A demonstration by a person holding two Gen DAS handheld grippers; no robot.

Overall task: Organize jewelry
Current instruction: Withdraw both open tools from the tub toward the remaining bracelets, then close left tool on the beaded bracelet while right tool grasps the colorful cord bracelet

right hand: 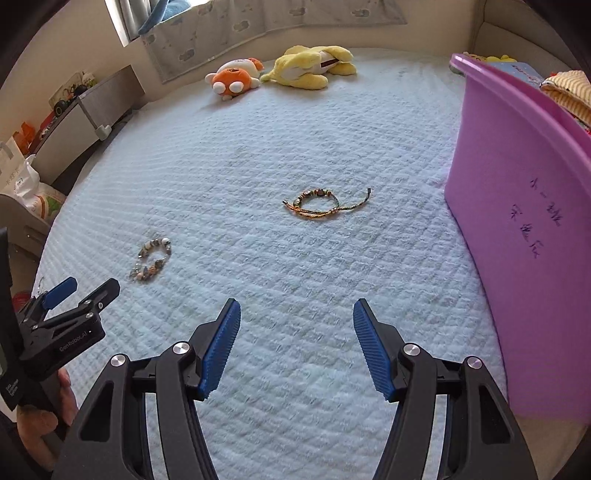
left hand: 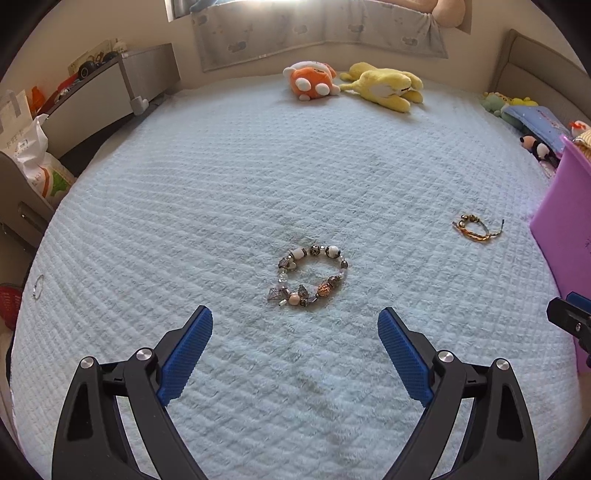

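Both my claws, left gripper (left hand: 294, 326) and right gripper (right hand: 296, 321), are spread and empty, approaching; next, close on the beaded bracelet (left hand: 312, 277) mid-bed (left hand: 258, 166).

the purple bin (right hand: 517, 206) runs off the right edge, its contents hidden behind its wall

I see soft daylight from the window (left hand: 266, 5) far ahead of my tongs, blown out; sharp frames, edges bowed and dark.
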